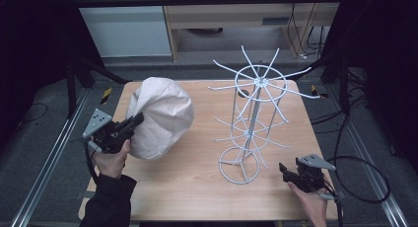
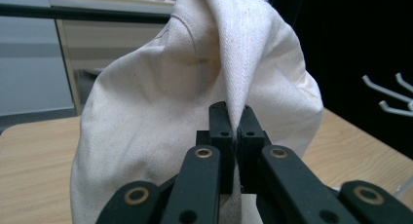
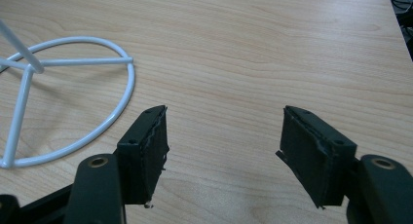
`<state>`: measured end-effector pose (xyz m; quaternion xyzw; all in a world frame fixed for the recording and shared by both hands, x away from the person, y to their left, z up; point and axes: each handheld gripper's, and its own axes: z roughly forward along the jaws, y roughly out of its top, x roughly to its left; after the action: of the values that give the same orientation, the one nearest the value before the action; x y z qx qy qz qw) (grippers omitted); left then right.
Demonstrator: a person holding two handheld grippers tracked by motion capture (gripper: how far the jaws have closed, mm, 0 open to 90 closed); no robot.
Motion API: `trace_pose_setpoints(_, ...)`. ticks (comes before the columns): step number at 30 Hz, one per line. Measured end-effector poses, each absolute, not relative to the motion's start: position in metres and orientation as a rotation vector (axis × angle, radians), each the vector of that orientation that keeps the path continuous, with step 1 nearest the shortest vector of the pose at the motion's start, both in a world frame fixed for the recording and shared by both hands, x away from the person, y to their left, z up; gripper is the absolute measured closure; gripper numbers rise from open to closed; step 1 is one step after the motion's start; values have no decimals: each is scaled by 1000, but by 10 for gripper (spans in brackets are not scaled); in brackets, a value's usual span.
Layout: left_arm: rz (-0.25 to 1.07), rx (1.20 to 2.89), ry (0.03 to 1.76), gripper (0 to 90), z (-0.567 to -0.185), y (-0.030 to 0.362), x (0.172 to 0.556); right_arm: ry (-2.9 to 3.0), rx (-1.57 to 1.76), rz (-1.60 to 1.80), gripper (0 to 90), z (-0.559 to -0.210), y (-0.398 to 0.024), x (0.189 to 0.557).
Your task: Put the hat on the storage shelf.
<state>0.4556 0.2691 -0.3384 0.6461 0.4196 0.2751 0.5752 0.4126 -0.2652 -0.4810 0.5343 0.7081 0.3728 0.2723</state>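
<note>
The left gripper (image 2: pixel 233 124) has its two black jaws pressed together on a fold of the cream cloth hat (image 2: pixel 195 87) — the fabric runs up between the pads and balloons out above and around them. In the high view, this gripper (image 1: pixel 138 119) sits at about nine o'clock on the table (image 1: pixel 197 187), its tips buried in the hat's (image 1: pixel 162 116) lower left edge, with the left hand (image 1: pixel 112 160) wrapped round the handle below it. The hat hangs rounded and puffed, over the table's left half.

The right gripper (image 3: pixel 224 141) stands with its jaws parted, nothing between them but bare wood; the pads touch nothing. In the high view it (image 1: pixel 285 169) rests near five o'clock, held by the right hand (image 1: pixel 310 200), pointing left towards the white wire rack (image 1: pixel 251 118) — just beside the rack's ring base (image 3: pixel 73 97), yet apart from it. The rack stands upright right of centre, its arms fanning out at the top.
</note>
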Motion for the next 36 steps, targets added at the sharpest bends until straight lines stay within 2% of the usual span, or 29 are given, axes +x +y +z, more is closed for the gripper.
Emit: trace_pose_setpoints(36,690,1324,821,884,-293,274,411,1909,1437,1006,343,-480,-264,413)
